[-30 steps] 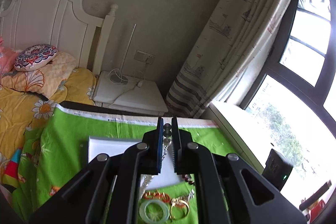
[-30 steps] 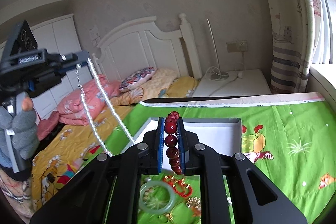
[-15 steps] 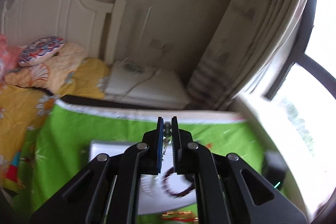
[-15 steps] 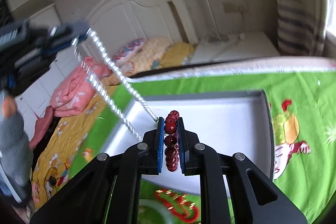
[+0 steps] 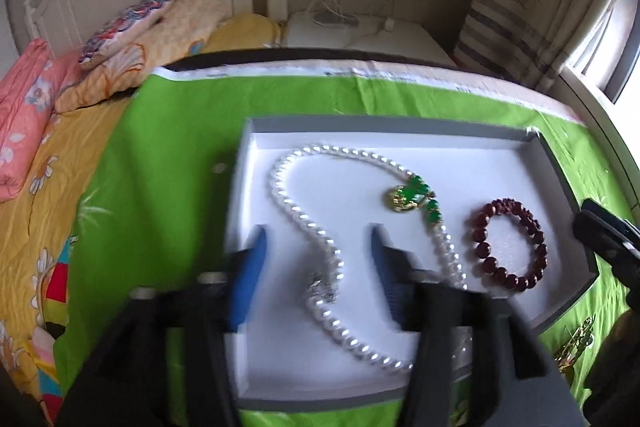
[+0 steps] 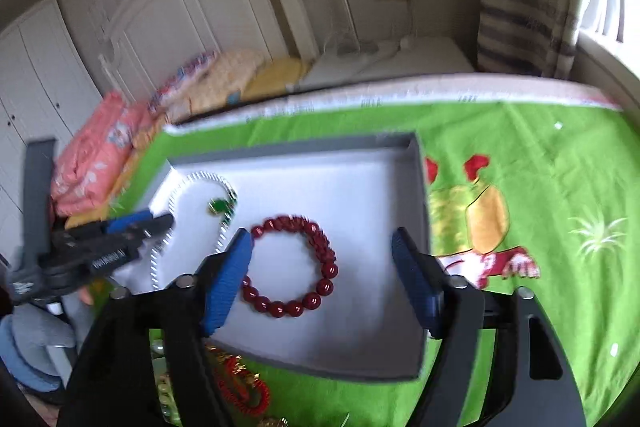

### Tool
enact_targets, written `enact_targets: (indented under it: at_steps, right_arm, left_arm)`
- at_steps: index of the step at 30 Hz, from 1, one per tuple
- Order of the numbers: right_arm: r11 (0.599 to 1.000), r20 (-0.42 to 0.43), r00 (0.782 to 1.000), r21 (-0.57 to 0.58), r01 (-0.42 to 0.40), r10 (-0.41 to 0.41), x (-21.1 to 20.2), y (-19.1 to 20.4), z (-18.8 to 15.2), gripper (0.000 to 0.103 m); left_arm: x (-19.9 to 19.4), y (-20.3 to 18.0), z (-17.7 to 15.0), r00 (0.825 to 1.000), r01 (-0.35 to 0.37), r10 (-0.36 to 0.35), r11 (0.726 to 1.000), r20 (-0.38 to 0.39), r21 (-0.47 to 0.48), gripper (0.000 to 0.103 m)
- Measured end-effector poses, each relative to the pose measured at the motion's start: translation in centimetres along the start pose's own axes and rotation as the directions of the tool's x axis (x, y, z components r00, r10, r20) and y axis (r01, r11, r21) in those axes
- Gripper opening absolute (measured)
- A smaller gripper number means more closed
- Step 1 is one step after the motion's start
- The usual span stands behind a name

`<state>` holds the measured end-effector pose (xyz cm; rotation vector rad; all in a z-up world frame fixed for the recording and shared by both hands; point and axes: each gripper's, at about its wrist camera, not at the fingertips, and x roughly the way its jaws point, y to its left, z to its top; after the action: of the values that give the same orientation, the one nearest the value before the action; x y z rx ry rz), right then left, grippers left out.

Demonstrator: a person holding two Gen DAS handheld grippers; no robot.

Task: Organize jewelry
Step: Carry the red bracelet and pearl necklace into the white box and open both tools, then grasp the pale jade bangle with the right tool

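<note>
Both pieces have just been let go. A second ago the left gripper (image 5: 316, 255) was clamped on the clasp end of the pearl necklace (image 5: 308, 223) and the right gripper (image 6: 322, 279) was pinched on the red bead bracelet (image 6: 294, 267), each lifted above the tray; now both pairs of fingers stand wide apart and hold nothing. The necklace lies in a loose S on the white floor of the tray (image 5: 400, 125), its strand running between the left fingers and out beyond their tips, with the green and gold pendant (image 5: 414, 197) resting ahead of the right-hand fingertip. The bracelet lies flat as a closed ring just outside that same finger in the left view, and in the right wrist view it sits between the right gripper's blue pads (image 6: 226, 283), nearer the left one, apparently not touching either. The two items lie near each other on the tray floor without overlapping. This suggests two placements are finished at once and both grippers are free for another pick. More jewelry remains outside the tray on the green cloth (image 6: 540, 155): a red coiled piece (image 6: 240, 387) lies below the right gripper's left finger, near the tray's front wall, so the sorting looks only partly done.
</note>
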<state>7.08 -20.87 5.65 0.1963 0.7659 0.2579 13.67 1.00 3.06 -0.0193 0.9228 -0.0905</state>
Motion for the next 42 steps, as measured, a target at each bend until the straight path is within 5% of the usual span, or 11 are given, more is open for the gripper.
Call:
enact_targets:
  at_steps: [3, 5, 10, 18, 23, 31, 42]
  right_arm:
    - [0.999, 0.044, 0.999, -0.019, -0.026, 0.027, -2.5, 0.4, -0.6, 0.071]
    - [0.996, 0.064, 0.997, -0.077, -0.04, 0.045, -4.1, 1.3, -1.7, 0.071]
    - [0.976, 0.068, 0.994, -0.204, -0.069, 0.085, -7.0, 3.5, -5.4, 0.071]
    - [0.917, -0.018, 0.99, -0.374, -0.138, 0.141, -7.9, 8.1, -9.9, 0.07]
    - [0.87, -0.105, 0.985, -0.461, -0.171, 0.138, -6.3, 11.6, -11.8, 0.047]
    - [0.875, -0.202, 0.974, -0.449, -0.182, 0.099, -3.2, 13.5, -11.9, 0.028]
    - [0.886, -0.223, 0.971, -0.43, -0.172, 0.081, -1.2, 13.5, -11.8, 0.022]
  left_arm:
    - [-2.2, 0.8, -0.4, 0.999, 0.033, -0.032, 0.999, 0.033, -0.023, 0.065]
    - [-4.3, 1.1, -1.1, 0.996, 0.001, 0.001, 1.0, 0.084, -0.025, 0.081]
    - [-10.0, 1.4, -4.7, 0.972, -0.042, 0.047, 0.999, 0.23, -0.024, 0.101]
    - [-13.1, 2.5, -12.2, 0.97, -0.055, 0.068, 0.997, 0.235, -0.063, 0.101]
    - [-12.2, 5.4, -15.3, 0.979, -0.024, 0.061, 0.982, 0.196, -0.186, 0.101]
    - [-11.4, 7.3, -15.4, 0.985, 0.08, -0.038, 0.965, 0.169, -0.25, 0.101]
    - [-11.5, 5.3, -15.4, 0.975, 0.161, -0.14, 0.98, 0.174, -0.118, 0.101]
